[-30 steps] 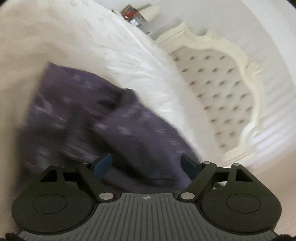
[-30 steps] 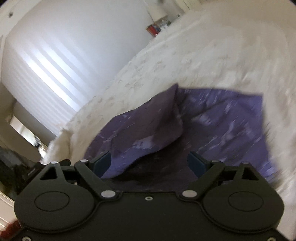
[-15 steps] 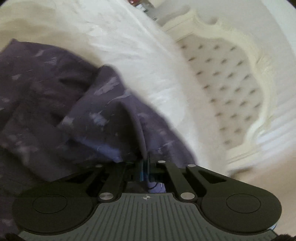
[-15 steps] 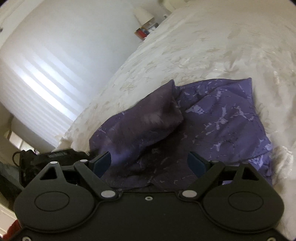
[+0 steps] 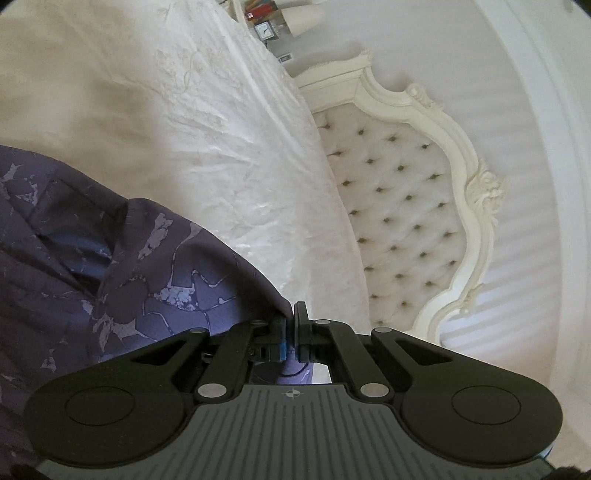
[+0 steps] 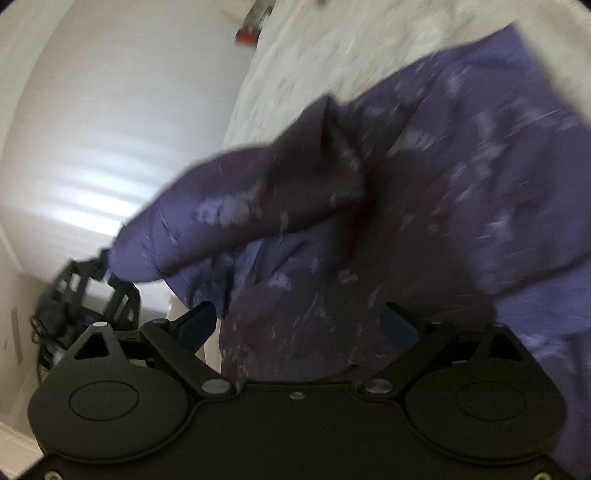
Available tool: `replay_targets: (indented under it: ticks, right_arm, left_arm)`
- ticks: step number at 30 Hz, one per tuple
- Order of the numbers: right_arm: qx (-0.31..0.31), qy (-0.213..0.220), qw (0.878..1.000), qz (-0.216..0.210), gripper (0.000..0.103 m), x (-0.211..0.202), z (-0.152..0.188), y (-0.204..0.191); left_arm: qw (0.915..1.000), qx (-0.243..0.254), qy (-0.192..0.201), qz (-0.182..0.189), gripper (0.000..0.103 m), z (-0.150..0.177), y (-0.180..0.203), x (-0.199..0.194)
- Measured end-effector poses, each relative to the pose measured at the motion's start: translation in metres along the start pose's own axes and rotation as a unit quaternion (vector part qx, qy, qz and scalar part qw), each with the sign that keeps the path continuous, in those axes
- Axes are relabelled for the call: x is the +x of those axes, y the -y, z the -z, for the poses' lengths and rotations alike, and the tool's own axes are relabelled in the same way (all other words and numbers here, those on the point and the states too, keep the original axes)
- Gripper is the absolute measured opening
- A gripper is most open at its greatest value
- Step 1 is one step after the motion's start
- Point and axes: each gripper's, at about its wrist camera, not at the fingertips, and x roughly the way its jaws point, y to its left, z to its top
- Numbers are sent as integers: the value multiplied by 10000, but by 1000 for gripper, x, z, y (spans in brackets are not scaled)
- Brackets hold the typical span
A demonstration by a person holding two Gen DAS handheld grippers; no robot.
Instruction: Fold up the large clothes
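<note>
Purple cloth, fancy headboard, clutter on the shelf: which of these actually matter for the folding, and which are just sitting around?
Part of the job:
- purple patterned garment, lying rumpled on the bed
- left gripper, shut on the garment's edge
- right gripper, open over the garment
- white bedspread, the folding surface

Just lying about:
- tufted headboard
- small clock
- lamp

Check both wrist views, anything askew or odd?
Nothing damaged. The purple garment lies bunched and creased on the white bedspread, not flat. Left gripper is shut on its edge; right gripper is open over the cloth, that view blurred.
</note>
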Motion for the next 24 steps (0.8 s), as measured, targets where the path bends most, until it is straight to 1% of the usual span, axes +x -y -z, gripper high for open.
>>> replay_targets:
  ticks: [1,2,4,5,6,8,9,10,11,12,13,14,16,17,18,19,20,21,22,23,24]
  right_arm:
    - [-147,-16,9998,95,92,9,-1,-3]
    - [-415,-15,9987,282,91,19,-3,-9]
    - [-993,40,9935,556,90,33,-4,-22]
    - [-1345,130,9879,756,87,40,-6,-31]
    - [-1615,275,9814,1003,84,45,-9,-39]
    - [-2023,820,9630,1579,83,45,-17,-48]
    - [-2126,1129,9531,1834,83,41,-21,-49]
    - [-2218,1421,9425,2057,83,35,-25,-50]
    - [-2294,1639,9329,2239,83,28,-28,-49]
    - [-2339,1735,9265,2383,83,23,-30,-46]
    - [-2355,1709,9240,2480,83,19,-30,-42]
    - [-2367,1604,9230,2574,83,15,-30,-35]
    - [-2404,1429,9190,2777,83,8,-25,-25]
    - [-2406,1351,9180,2849,83,3,-22,-19]
    - [-2386,1324,9191,2841,83,-4,-20,-14]
    - [-2334,1324,9216,2805,83,-12,-18,-11]
    - [-2264,1348,9244,2758,83,-21,-17,-8]
    - [-2189,1389,9272,2702,83,-30,-17,-6]
    - [-2122,1449,9295,2645,84,-36,-16,-8]
    - [-2019,1541,9332,2542,84,-44,-16,-8]
    - [-1906,1623,9373,2426,84,-51,-17,-10]
  left_arm:
    - [10000,15,-23,2,2,0,0,0]
    - [10000,29,-51,-3,2,1,-1,-3]
    - [9998,130,-149,12,2,3,-1,-6]
    - [9995,245,-216,20,2,5,0,-8]
    - [9985,460,-289,-6,2,9,1,-10]
    - [9936,1037,-431,-102,4,19,2,-15]
    - [9890,1372,-510,-224,4,27,1,-17]
    - [9827,1705,-623,-381,5,37,-3,-20]
    - [9754,1988,-760,-577,8,46,-10,-20]
    - [9679,2208,-911,-788,11,56,-18,-19]
    - [9588,2411,-1084,-1043,16,66,-29,-18]
    - [9476,2615,-1253,-1339,26,76,-41,-15]
    - [9232,2971,-1552,-1882,27,94,-64,-12]
    - [9209,2986,-1605,-1924,27,99,-73,-14]
    - [9281,2833,-1572,-1834,27,102,-82,-20]
    - [9397,2579,-1486,-1685,29,101,-89,-28]
    - [9541,2226,-1341,-1486,35,97,-94,-37]
    - [9675,1853,-1146,-1286,46,91,-98,-45]
    - [9797,1443,-887,-1073,51,83,-102,-55]
    - [9868,1152,-685,-903,56,76,-101,-60]
    - [9920,916,-500,-712,61,68,-101,-66]
